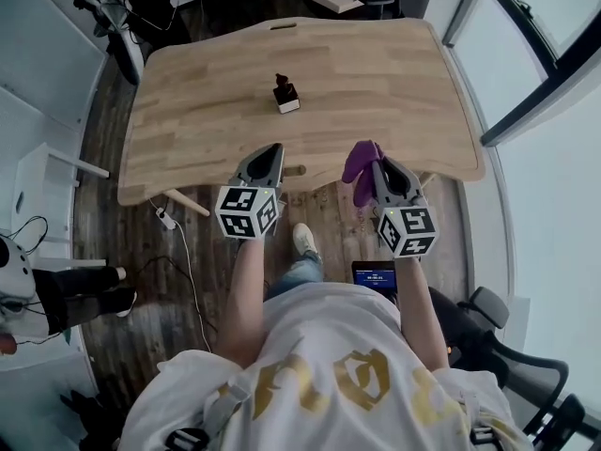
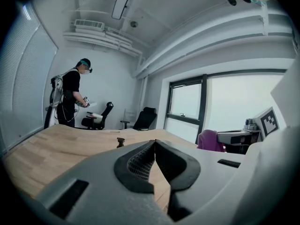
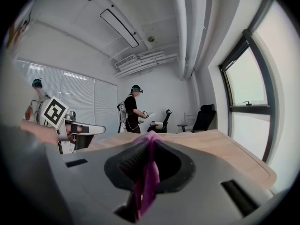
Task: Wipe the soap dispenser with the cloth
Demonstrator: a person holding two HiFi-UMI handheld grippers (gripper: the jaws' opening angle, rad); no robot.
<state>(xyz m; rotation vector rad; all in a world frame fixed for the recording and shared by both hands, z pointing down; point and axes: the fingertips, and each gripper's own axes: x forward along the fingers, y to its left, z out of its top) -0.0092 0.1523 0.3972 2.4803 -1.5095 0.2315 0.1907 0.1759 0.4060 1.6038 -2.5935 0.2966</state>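
Soap dispenser [image 1: 285, 94]: one, upright on wooden table [image 1: 188, 111], upper centre of frame, well apart from both grippers. No contact with cloth; wiping judged not yet begun.

Purple cloth [image 1: 361, 163]: one, pinched in right gripper [image 1: 380, 165], centre-right, over table's near edge.

Left gripper [image 1: 272, 150]: jaws together, nothing between.

Grippers: two.

Left to do: bring cloth to dispenser, wipe it.

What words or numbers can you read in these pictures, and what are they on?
Nothing here reads clearly.
Gold letters on the person's white shirt: seen from above and creased, cannot be read.
Small dark screen beside the person's right arm: glowing print, too small to read.
Marker cubes: black-and-white square patterns only, no letters.
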